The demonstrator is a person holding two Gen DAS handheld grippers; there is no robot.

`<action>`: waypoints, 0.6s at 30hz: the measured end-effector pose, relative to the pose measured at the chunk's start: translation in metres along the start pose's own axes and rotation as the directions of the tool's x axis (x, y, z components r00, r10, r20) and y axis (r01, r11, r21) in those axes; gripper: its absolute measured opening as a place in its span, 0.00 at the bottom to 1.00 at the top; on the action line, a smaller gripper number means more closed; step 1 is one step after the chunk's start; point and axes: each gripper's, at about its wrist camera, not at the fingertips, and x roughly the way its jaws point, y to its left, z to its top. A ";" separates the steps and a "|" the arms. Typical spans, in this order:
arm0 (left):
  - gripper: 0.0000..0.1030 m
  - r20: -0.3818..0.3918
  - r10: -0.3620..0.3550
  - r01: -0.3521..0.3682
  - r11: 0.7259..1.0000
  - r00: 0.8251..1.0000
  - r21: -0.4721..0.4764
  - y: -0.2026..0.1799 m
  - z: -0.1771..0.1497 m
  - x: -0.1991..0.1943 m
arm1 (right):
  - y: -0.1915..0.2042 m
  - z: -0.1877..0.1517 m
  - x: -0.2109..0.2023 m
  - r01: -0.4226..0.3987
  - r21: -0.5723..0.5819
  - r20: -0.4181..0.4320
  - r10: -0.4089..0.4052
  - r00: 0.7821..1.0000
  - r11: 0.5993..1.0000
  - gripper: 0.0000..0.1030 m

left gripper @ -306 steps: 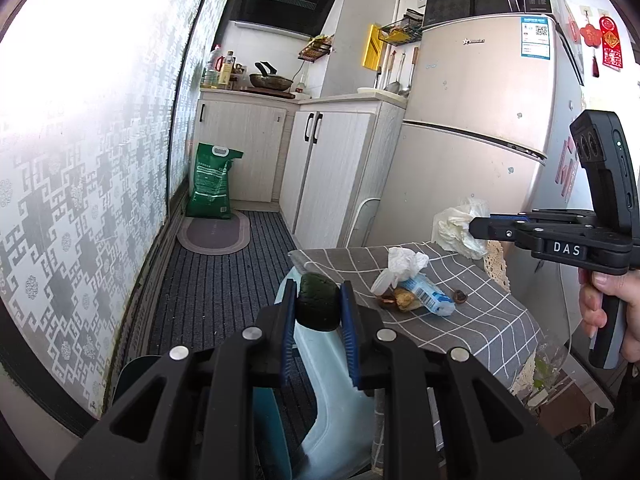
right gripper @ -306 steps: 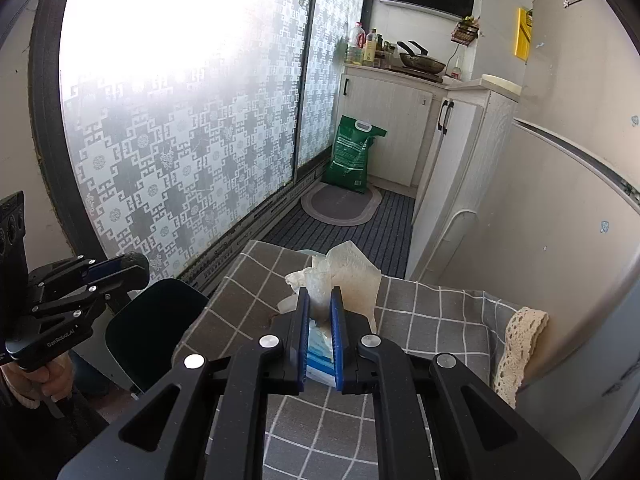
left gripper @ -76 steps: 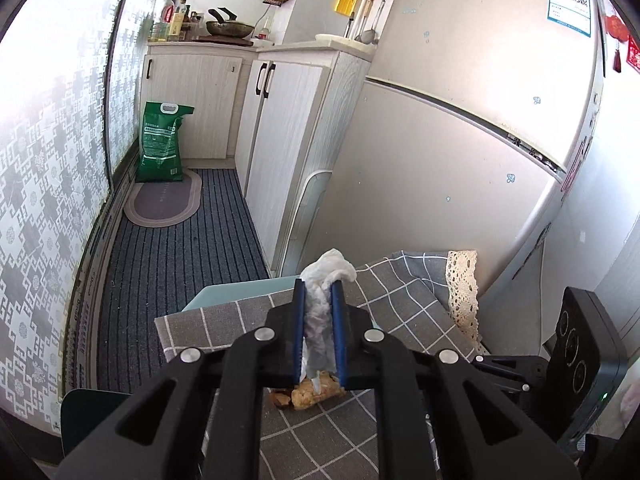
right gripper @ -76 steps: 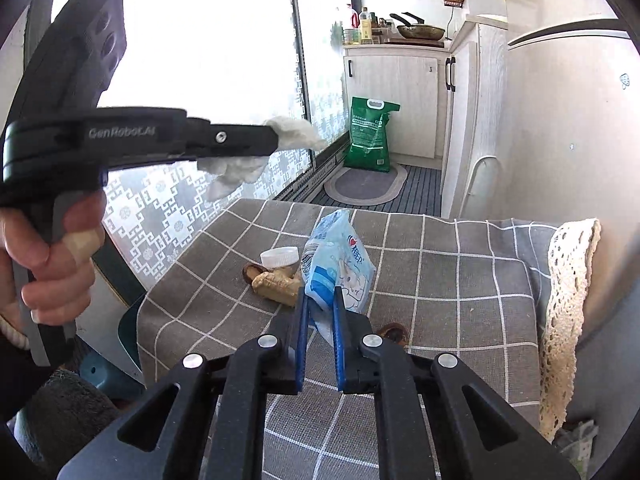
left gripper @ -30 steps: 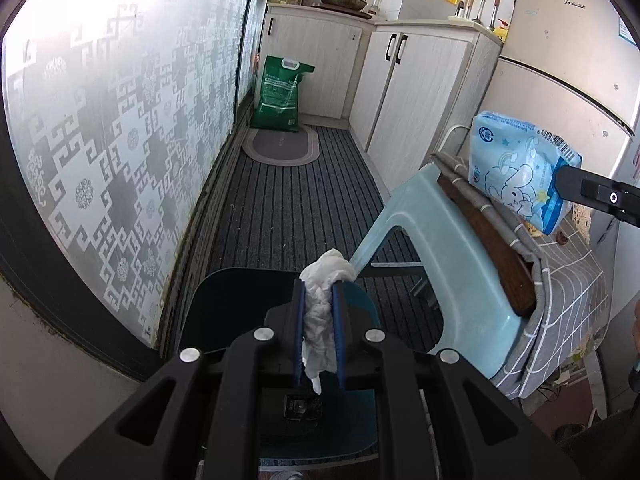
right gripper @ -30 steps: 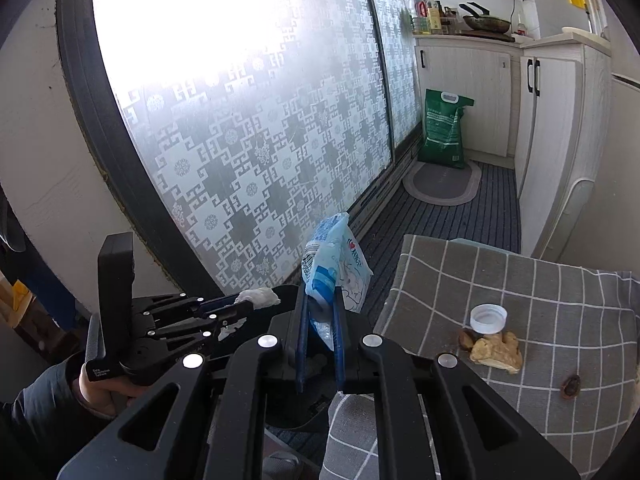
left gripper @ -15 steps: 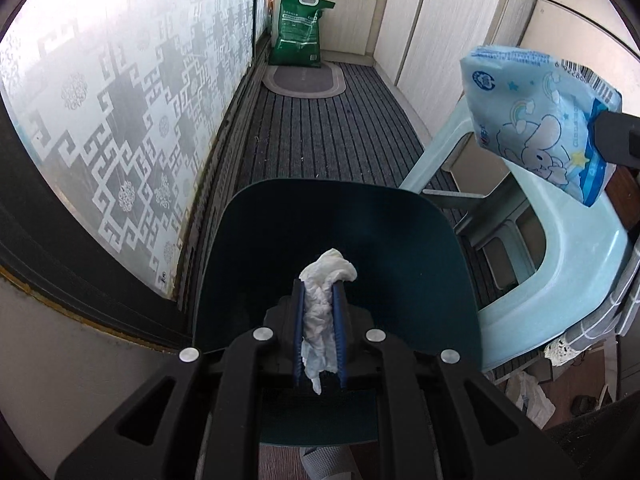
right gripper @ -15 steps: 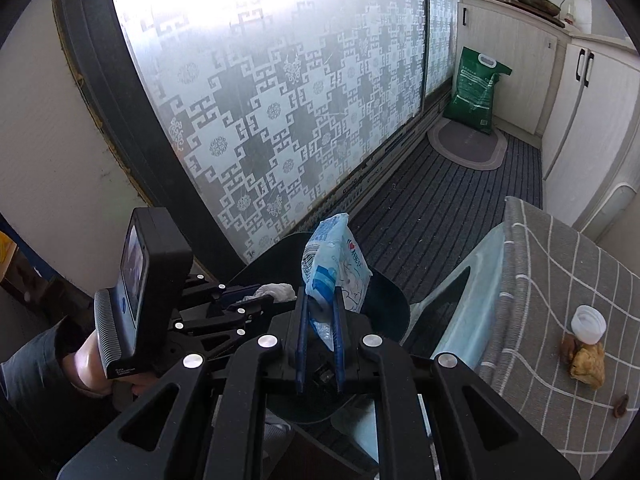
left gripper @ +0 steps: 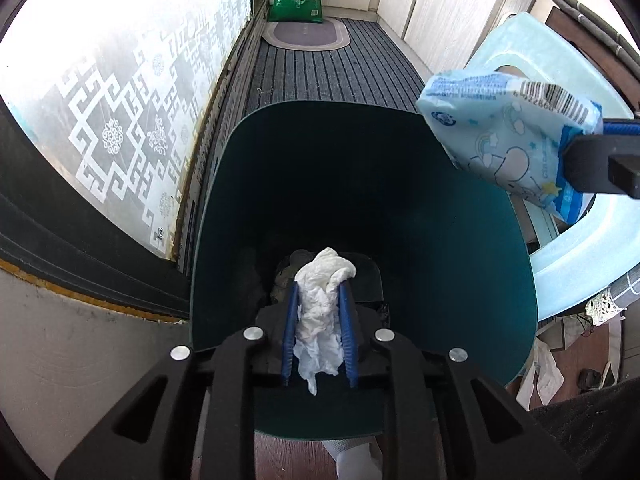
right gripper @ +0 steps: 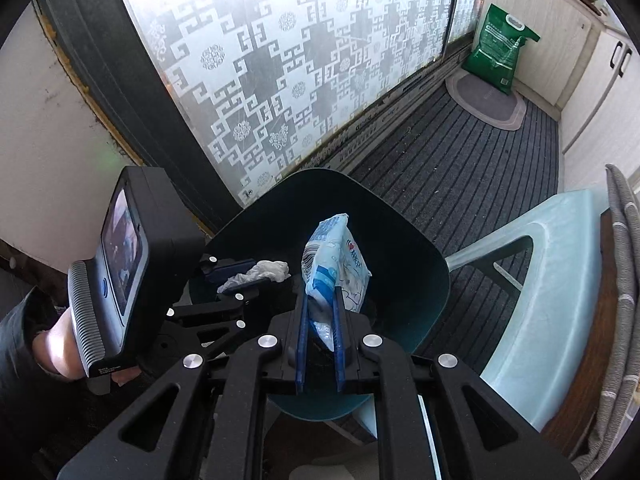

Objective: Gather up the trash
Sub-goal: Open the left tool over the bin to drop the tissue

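Tissue (left gripper: 324, 308) between loosening left gripper (left gripper: 318, 300) over bin (left gripper: 480, 280) (right gripper (right gripper: 320, 308) clamps packet (right gripper: 336, 260)).

White tissue (left gripper: 325, 304); pale-blue cartoon-print packet (left gripper: 500, 148); dark-teal bin (left gripper: 460, 248); green sack (right gripper: 502, 48).

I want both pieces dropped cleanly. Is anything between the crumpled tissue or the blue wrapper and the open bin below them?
Nothing visible blocks either. The crumpled tissue hangs in the left gripper over the dark green bin; the blue wrapper, clamped in the right gripper, hangs above its mouth.
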 end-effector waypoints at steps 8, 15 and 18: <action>0.32 0.018 -0.022 0.022 1.000 1.000 -0.014 0.007 -0.002 -0.004 | 0.004 0.000 0.031 0.025 -0.003 -0.079 -0.025 0.997 1.000 0.10; 0.45 0.046 -0.029 0.030 0.999 0.999 -0.020 0.011 -0.002 -0.012 | 0.001 -0.002 0.043 0.022 0.012 -0.117 -0.020 0.993 1.000 0.10; 0.46 0.064 -0.030 0.032 0.999 0.997 -0.024 0.013 0.000 -0.015 | 0.003 -0.001 0.050 0.022 0.012 -0.131 -0.021 0.991 1.000 0.10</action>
